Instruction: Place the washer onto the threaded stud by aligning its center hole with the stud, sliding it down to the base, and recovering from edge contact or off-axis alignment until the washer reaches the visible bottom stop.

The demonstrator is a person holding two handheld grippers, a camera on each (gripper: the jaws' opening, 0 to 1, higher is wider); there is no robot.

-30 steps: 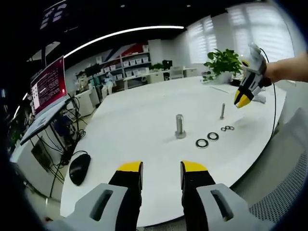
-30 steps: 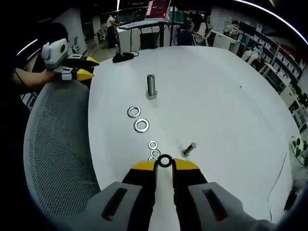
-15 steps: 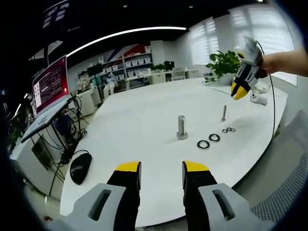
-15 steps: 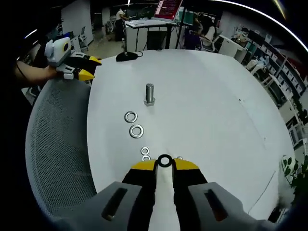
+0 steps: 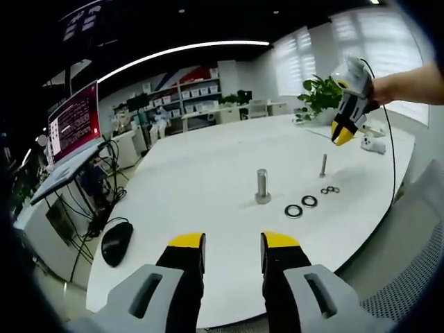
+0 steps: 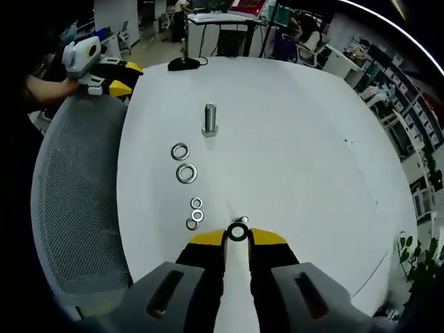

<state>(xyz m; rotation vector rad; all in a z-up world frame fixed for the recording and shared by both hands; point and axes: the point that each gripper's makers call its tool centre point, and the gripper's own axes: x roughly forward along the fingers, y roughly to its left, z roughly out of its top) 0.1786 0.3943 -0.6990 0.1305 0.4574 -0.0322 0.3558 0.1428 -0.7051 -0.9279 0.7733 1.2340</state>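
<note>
A small dark washer (image 6: 238,232) sits pinched between the yellow tips of my right gripper (image 6: 237,240), which is shut on it and held high above the white table (image 6: 298,139). In the left gripper view this right gripper (image 5: 339,136) hangs above the thin threaded stud (image 5: 323,164). In the right gripper view the stud is almost hidden just behind the held washer. A thick bolt (image 6: 210,120) stands upright farther off. My left gripper (image 5: 232,243) is open over the table's near edge, with nothing between its fingers.
Two large washers (image 6: 180,150) (image 6: 186,173) and three small ones (image 6: 197,214) lie between the bolt and the thin stud. A grey mesh chair (image 6: 76,194) borders the table. A mouse (image 5: 114,243), a laptop (image 5: 69,128) and a plant (image 5: 320,90) stand around the edges.
My right gripper has risen with the washer and shifted over the thin stud, which now sits right behind the washer in its view. The left gripper has hardly moved.
</note>
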